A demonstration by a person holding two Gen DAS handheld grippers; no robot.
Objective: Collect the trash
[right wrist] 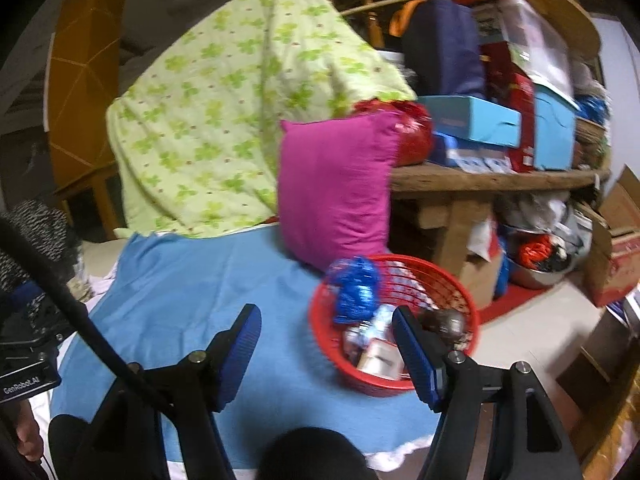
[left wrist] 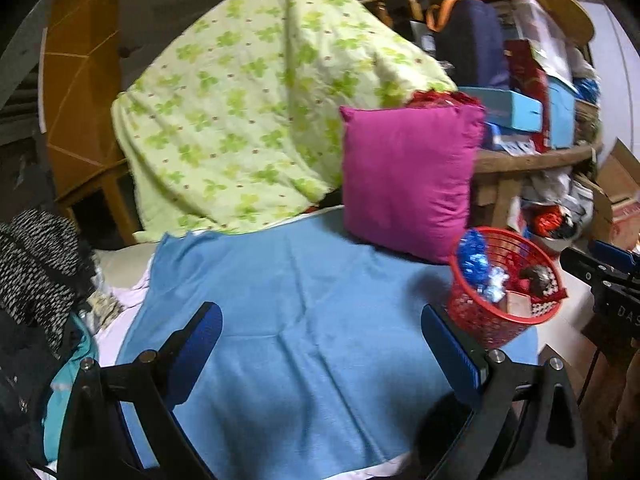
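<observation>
A red mesh basket [left wrist: 486, 326] [right wrist: 332, 354] stands at the right edge of a blue cloth [left wrist: 288, 332] [right wrist: 192, 292]. It holds trash: a crumpled blue foil wrapper [left wrist: 472, 258] [right wrist: 356, 288], a silver-blue wrapper [left wrist: 495, 283], a small carton [right wrist: 380, 360] and a dark lump [left wrist: 540, 276] [right wrist: 446, 322]. My left gripper [left wrist: 322, 316] is open and empty over the cloth, left of the basket. My right gripper [right wrist: 326, 316] is open and empty, its right finger [right wrist: 414, 356] in front of the basket's near side. The right gripper also shows at the right edge of the left wrist view [left wrist: 600, 276].
A magenta pillow [left wrist: 408, 180] [right wrist: 336, 188] leans behind the basket, against a green-patterned quilt [left wrist: 248, 100] [right wrist: 224, 108]. A wooden bench [right wrist: 492, 180] piled with boxes stands at the right, clutter under it. Dark clothes [left wrist: 36, 268] lie at the left.
</observation>
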